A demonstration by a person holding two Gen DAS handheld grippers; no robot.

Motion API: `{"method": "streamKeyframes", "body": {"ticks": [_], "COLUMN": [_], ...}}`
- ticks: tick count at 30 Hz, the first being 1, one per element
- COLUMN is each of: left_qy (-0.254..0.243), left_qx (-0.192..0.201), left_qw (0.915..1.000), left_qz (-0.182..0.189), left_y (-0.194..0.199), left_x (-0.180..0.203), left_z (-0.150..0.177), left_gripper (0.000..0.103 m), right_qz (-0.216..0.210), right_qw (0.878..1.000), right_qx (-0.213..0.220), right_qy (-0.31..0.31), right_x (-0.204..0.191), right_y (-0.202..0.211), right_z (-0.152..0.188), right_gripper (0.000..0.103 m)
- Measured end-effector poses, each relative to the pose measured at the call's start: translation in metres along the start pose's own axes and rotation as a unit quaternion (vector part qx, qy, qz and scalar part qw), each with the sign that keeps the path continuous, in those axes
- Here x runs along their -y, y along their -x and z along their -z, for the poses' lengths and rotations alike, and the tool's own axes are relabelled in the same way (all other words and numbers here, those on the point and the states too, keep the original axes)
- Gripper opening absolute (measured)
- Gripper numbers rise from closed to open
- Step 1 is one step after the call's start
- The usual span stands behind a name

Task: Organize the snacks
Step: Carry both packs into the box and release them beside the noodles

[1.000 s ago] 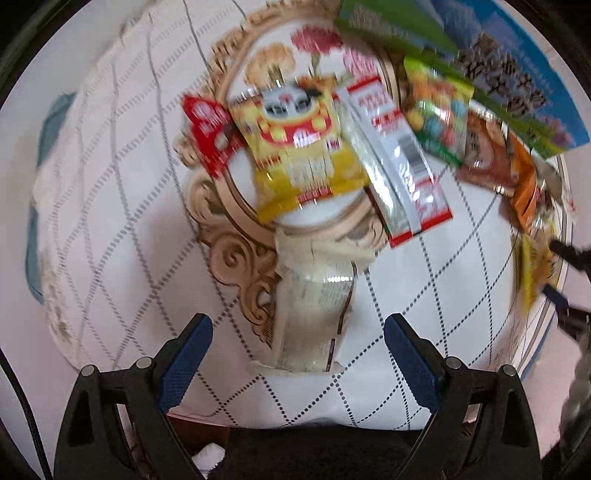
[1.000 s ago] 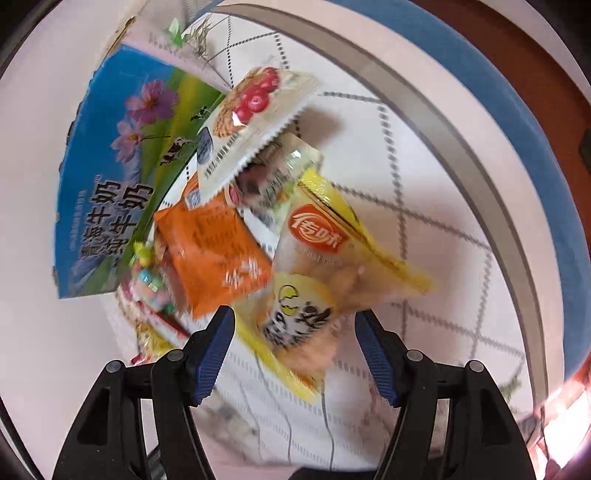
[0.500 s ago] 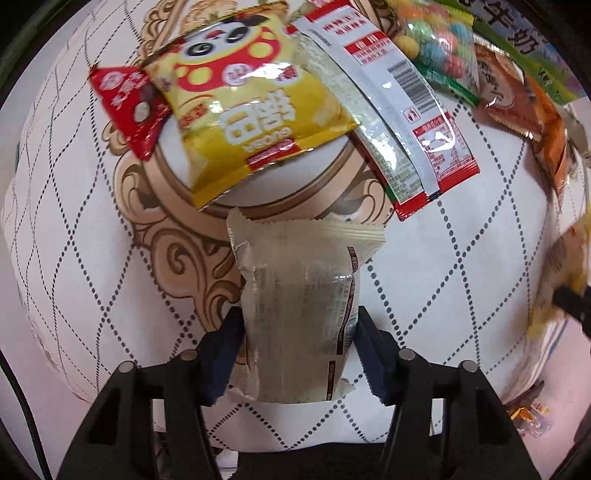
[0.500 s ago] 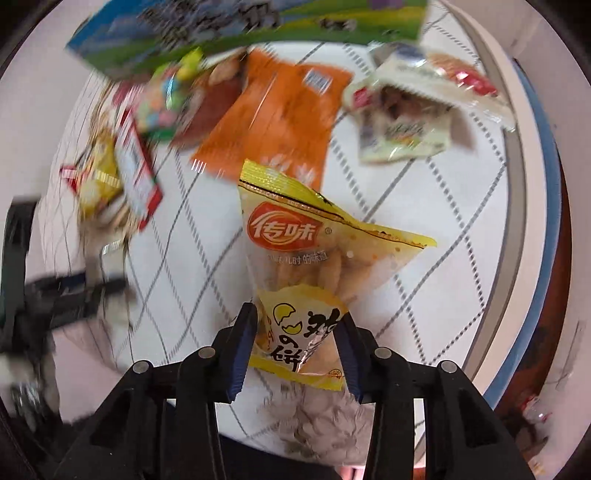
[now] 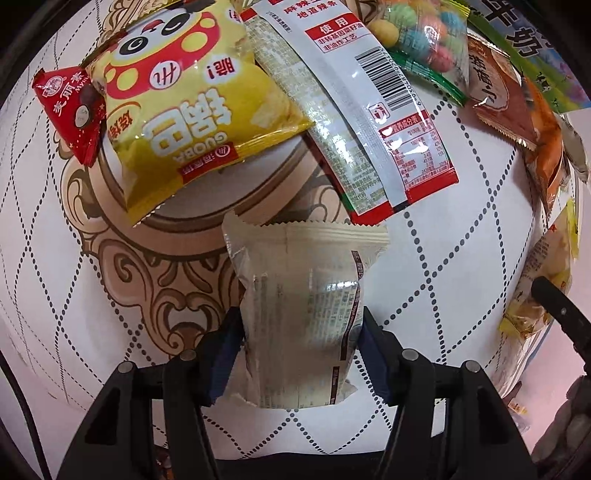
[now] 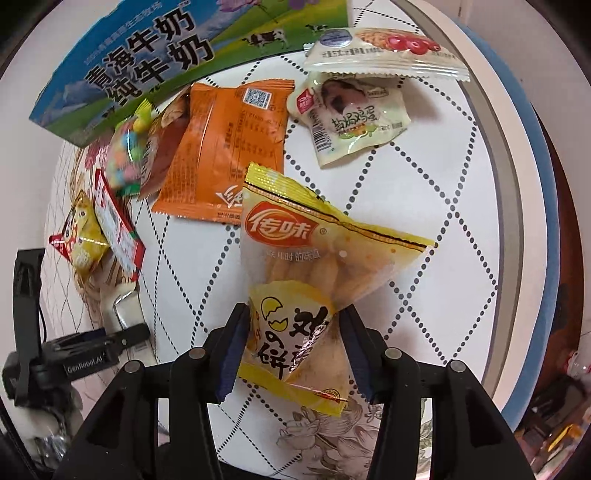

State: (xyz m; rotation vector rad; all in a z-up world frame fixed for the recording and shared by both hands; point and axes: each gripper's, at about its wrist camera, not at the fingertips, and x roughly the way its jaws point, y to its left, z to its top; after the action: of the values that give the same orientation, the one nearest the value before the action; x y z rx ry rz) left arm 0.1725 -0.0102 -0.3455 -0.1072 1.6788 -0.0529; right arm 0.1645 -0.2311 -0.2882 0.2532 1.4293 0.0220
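My left gripper point(image 5: 301, 325) points straight down at the table, and its pads press on the sides of a beige snack packet point(image 5: 303, 280); the jaws are opening slightly with the packet still between them. In the right wrist view my right gripper point(image 6: 295, 317) grips the lower end of a yellow biscuit packet point(image 6: 295, 251), and its jaws are also easing open around it. The left gripper point(image 6: 92, 343) shows at the lower left of that view. The yellow packet point(image 5: 543, 288) appears at the right edge of the left wrist view.
A white quilted tablecloth point(image 5: 461, 258) covers the round table. On it lie a yellow panda crisp bag point(image 5: 192, 110), a small red packet point(image 5: 74, 110), a long white-and-red packet point(image 5: 369, 99), a candy bag point(image 5: 417, 33), an orange packet point(image 6: 229, 147), an egg packet point(image 6: 351, 118) and a milk box point(image 6: 155, 55).
The left gripper came down over the beige packet and closed on it. The right gripper closed on the yellow packet and rolled, so the table turned in its view.
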Motion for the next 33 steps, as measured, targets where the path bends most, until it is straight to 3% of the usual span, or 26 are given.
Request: {"method": "streamKeyframes", "body": {"ticks": [7, 11, 17, 21, 28, 33], "left_qy": [-0.004, -0.009, -0.015, -0.030, -0.061, -0.080], "left_qx": [0.006, 0.020, 0.031, 0.064, 0.140, 0.185], "left_qw": [0.9999, 0.9996, 0.9990, 0.9959, 0.9826, 0.9749], "left_qz": [-0.016, -0.017, 0.029, 0.057, 0.105, 0.094], "left_y": [0.010, 0.023, 0.061, 0.107, 0.207, 0.259], "left_x": [0.012, 0.023, 0.044, 0.063, 0.097, 0.106], "left_z": [0.010, 0.019, 0.026, 0.021, -0.013, -0.070], "left_gripper": [0.057, 0.057, 0.057, 0.057, 0.057, 0.057], "right_qz": [-0.006, -0.001, -0.035, -0.065, -0.109, -0.092], "right_qw": [1.000, 1.000, 0.999, 0.996, 0.988, 0.982], "right_qx": [-0.002, 0.006, 0.007, 0.023, 0.085, 0.137], "right_qy": [-0.006, 0.024, 0.037, 0.047, 0.072, 0.088], "right_x": [0.004, -0.001, -0.007, -0.016, -0.037, -0.047], "right_y": [-0.002, 0.008, 0.032, 0.061, 0.136, 0.175], "right_z": [-0.005, -0.002, -0.001, -0.010, -0.062, -0.131], "right_gripper": [0.052, 0.044, 0.041, 0.041, 0.039, 0.037]}}
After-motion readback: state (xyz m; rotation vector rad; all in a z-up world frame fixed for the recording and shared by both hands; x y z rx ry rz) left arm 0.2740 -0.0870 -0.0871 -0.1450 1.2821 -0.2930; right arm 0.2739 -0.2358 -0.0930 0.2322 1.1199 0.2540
